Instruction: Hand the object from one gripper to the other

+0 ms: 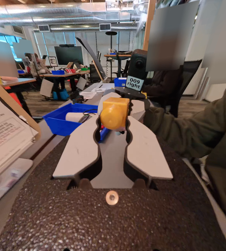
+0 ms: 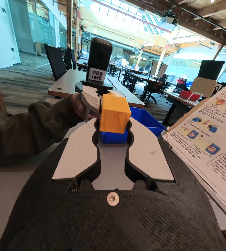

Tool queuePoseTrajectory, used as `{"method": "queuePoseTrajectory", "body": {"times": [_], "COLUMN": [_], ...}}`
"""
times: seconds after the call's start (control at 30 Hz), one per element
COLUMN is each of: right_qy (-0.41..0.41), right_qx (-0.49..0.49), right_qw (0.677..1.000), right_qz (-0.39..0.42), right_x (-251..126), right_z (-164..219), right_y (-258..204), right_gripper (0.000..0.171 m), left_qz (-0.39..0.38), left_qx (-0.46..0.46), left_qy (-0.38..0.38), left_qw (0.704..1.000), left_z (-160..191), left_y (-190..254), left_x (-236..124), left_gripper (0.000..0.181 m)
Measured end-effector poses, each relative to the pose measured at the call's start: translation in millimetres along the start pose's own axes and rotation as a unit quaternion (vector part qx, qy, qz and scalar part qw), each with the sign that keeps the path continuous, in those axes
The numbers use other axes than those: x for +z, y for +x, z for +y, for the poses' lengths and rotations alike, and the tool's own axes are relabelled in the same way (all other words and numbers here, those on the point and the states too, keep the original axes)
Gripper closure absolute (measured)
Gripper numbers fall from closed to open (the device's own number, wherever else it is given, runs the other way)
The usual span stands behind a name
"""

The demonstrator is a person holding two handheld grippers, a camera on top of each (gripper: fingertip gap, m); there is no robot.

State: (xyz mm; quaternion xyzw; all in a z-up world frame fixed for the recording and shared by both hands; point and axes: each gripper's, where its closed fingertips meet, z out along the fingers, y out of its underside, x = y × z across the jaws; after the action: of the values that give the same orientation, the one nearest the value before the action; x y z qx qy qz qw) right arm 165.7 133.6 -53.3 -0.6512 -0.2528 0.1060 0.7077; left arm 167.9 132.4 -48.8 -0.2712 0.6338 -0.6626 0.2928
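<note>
An orange block (image 1: 114,114) with a cube end and a rounded end hangs in the air between both grippers. In the left wrist view the rounded end faces me. My left gripper (image 1: 113,120) has both fingertips pressed on the block's sides. The right gripper's grey fingers (image 1: 137,108) flank the cube end from the far side. In the right wrist view my right gripper (image 2: 113,122) is closed on the cube end of the block (image 2: 114,116). The left gripper's finger (image 2: 90,103) touches its far side.
A blue bin (image 1: 58,122) holding a white roll (image 1: 74,116) stands on the grey table below, and it also shows in the right wrist view (image 2: 147,119). A propped instruction sheet (image 2: 204,135) stands close by. A person's green sleeve (image 1: 191,129) holds the right gripper. My two grippers' fingertips are within a few centimetres of each other.
</note>
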Motion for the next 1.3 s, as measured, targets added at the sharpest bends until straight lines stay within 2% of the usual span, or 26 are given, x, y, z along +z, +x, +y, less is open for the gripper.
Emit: {"method": "queuePoseTrajectory", "body": {"times": [0.03, 0.07, 0.13, 0.2, 0.27, 0.33, 0.4, 0.47, 0.5, 0.53, 0.63, 0.77, 0.83, 0.9, 0.97, 1.0, 1.07, 1.13, 1.2, 1.3], "right_qy": [0.004, 0.019, 0.057, 0.092, 0.114, 0.111, 0.103, 0.112, 0.101, 0.089, 0.091, 0.081, 0.065, 0.052, 0.042, 0.045, 0.036, 0.016, 0.002, -0.051], "right_qx": [0.013, 0.047, 0.174, 0.337, 0.437, 0.465, 0.471, 0.481, 0.477, 0.465, 0.438, 0.344, 0.273, 0.172, 0.064, 0.006, -0.084, -0.137, -0.188, -0.260], "right_qw": [1.000, 0.999, 0.983, 0.932, 0.877, 0.858, 0.854, 0.842, 0.847, 0.855, 0.871, 0.923, 0.954, 0.983, 0.997, 0.999, 0.996, 0.990, 0.982, 0.964], "right_qz": [0.000, -0.003, -0.031, -0.091, -0.164, -0.188, -0.196, -0.215, -0.212, -0.211, -0.200, -0.152, -0.101, -0.037, -0.009, 0.001, 0.007, 0.022, 0.025, 0.026], "right_x": [0, -1, -6, -12, -16, -14, -9, -8, -6, -4, -4, -5, -7, -12, -16, -18, -19, -18, -17, -16], "right_z": [-1, -5, -13, -18, -19, -15, -13, -18, -16, -12, -13, -11, -8, -7, -9, -11, -10, -5, 1, 17], "right_y": [1, 2, 6, 9, 6, 2, -2, -7, -9, -12, -10, -4, 5, 15, 15, 13, 6, 7, 6, 5], "right_gripper": [0.132, 0.128, 0.117, 0.104, 0.117, 0.119, 0.117, 0.123, 0.125, 0.131, 0.134, 0.135, 0.135, 0.135, 0.135, 0.135, 0.135, 0.135, 0.135, 0.135], "left_qz": [-0.011, -0.028, -0.050, -0.062, -0.068, -0.075, -0.069, -0.073, -0.069, -0.064, -0.080, -0.102, -0.085, -0.042, -0.011, 0.022, 0.068, 0.089, 0.109, 0.128], "left_qx": [0.028, 0.060, 0.131, 0.218, 0.261, 0.290, 0.312, 0.334, 0.339, 0.340, 0.335, 0.276, 0.195, 0.073, -0.076, -0.147, -0.249, -0.289, -0.307, -0.320], "left_qy": [-0.001, 0.003, 0.007, 0.005, 0.004, 0.017, 0.009, -0.008, -0.011, -0.013, -0.024, -0.034, -0.004, 0.028, 0.052, 0.056, 0.054, 0.020, -0.027, -0.050], "left_qw": [1.000, 0.998, 0.990, 0.974, 0.963, 0.954, 0.947, 0.940, 0.938, 0.938, 0.938, 0.955, 0.977, 0.996, 0.996, 0.987, 0.964, 0.953, 0.945, 0.937], "left_z": [0, -1, -5, -6, -8, -12, -8, -3, -1, 0, 1, 2, -5, -13, -18, -18, -11, 5, 22, 31], "left_y": [-2, -5, -7, -4, -2, -1, 1, 0, 1, 3, -2, -9, -6, 0, -3, -2, -3, -2, 4, 10], "left_x": [-1, -2, -6, -10, -13, -14, -13, -11, -9, -7, -5, -6, -7, -9, -10, -10, -8, -4, 2, 8], "left_gripper": [0.148, 0.148, 0.148, 0.148, 0.148, 0.148, 0.148, 0.148, 0.148, 0.148, 0.148, 0.144, 0.136, 0.128, 0.119, 0.118, 0.131, 0.131, 0.120, 0.120]}}
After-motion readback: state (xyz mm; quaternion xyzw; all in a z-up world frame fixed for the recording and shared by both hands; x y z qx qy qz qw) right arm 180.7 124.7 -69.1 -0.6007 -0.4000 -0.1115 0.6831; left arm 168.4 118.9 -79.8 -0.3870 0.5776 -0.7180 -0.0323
